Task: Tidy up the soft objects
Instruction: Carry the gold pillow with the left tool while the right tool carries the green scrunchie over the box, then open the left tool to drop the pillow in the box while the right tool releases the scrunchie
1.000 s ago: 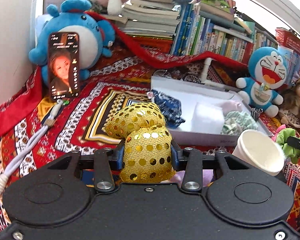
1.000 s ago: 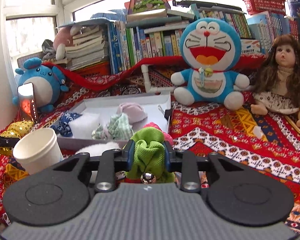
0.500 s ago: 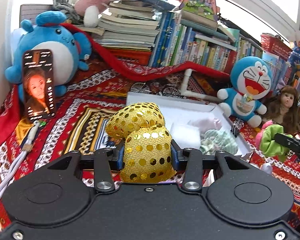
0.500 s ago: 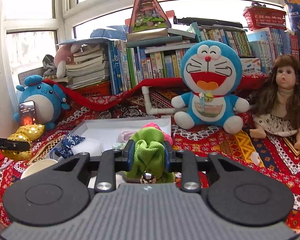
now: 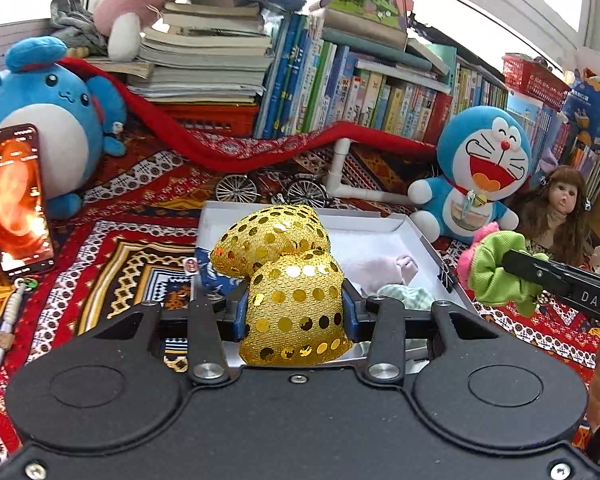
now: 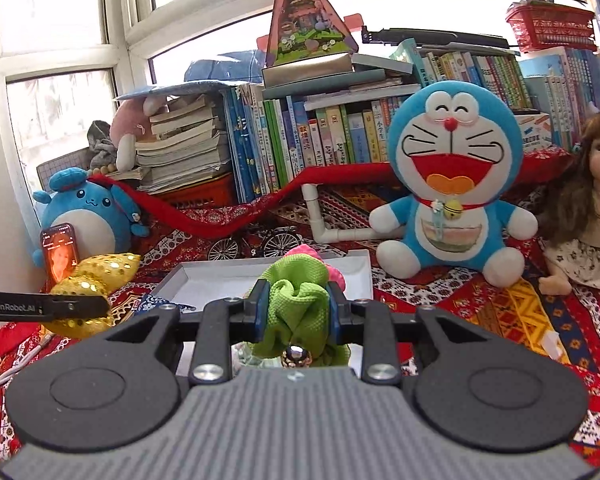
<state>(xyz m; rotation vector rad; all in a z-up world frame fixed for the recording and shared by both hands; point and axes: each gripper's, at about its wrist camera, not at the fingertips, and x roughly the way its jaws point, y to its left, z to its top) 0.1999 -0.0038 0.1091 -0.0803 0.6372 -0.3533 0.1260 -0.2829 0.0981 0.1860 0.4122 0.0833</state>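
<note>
My left gripper (image 5: 296, 306) is shut on a gold sequined soft piece (image 5: 288, 264), held above the near left part of the white box (image 5: 424, 236). It also shows in the right wrist view (image 6: 92, 280). My right gripper (image 6: 296, 312) is shut on a green and pink scrunchie (image 6: 300, 300), held above the box (image 6: 220, 276); the scrunchie also shows in the left wrist view (image 5: 496, 268), right of the box. In the box lie a pale pink soft piece (image 5: 384, 268), a mint checked piece (image 5: 404, 296) and a blue patterned piece (image 5: 212, 276).
A Doraemon plush (image 6: 452, 184) and a doll (image 6: 592, 208) sit at the right, a blue plush (image 5: 40, 128) with a lit phone (image 5: 16, 196) at the left. Books (image 6: 300, 136), a toy bicycle (image 5: 272, 188) and a white pipe (image 5: 352, 184) stand behind the box.
Both grippers have risen with their soft pieces and moved over the box. The paper cup has dropped out of both views.
</note>
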